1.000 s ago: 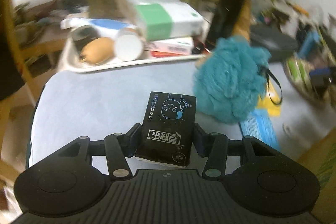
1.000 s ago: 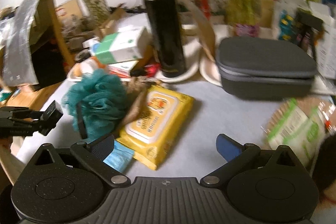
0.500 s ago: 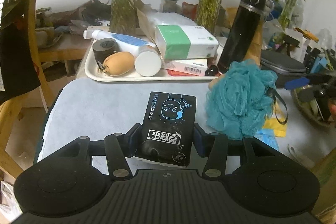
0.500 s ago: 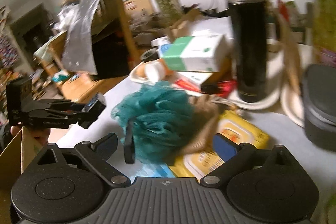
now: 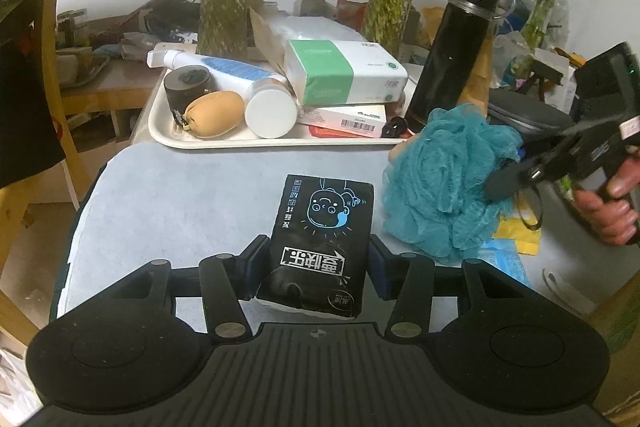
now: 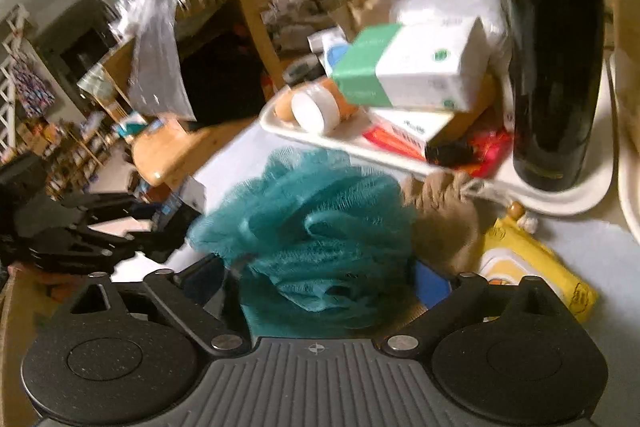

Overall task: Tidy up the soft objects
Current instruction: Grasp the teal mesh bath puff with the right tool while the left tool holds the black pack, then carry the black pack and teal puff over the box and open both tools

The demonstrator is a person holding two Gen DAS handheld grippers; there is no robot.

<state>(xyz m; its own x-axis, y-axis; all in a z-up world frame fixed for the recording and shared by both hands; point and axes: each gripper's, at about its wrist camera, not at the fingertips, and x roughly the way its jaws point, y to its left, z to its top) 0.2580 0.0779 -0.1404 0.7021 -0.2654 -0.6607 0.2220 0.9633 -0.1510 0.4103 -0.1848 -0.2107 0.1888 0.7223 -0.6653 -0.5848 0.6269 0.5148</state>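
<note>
The white tray (image 5: 160, 131) at the back of the table (image 5: 180, 195) holds, from left to right, a dark jar (image 5: 187, 87), a tan pouch (image 5: 216, 113), a blue-and-white tube (image 5: 224, 67), a green-and-white box (image 5: 344, 73) and a flat white carton (image 5: 348, 115). The left gripper (image 5: 316, 261) pinches a black tissue pack (image 5: 320, 239) printed with a blue cartoon face, low over the table. To its right sits a teal bath puff (image 6: 316, 227), fluffy mesh; the right gripper (image 6: 320, 277) stands spread around it, pads either side. A black flask (image 5: 452, 47) stands behind.
</note>
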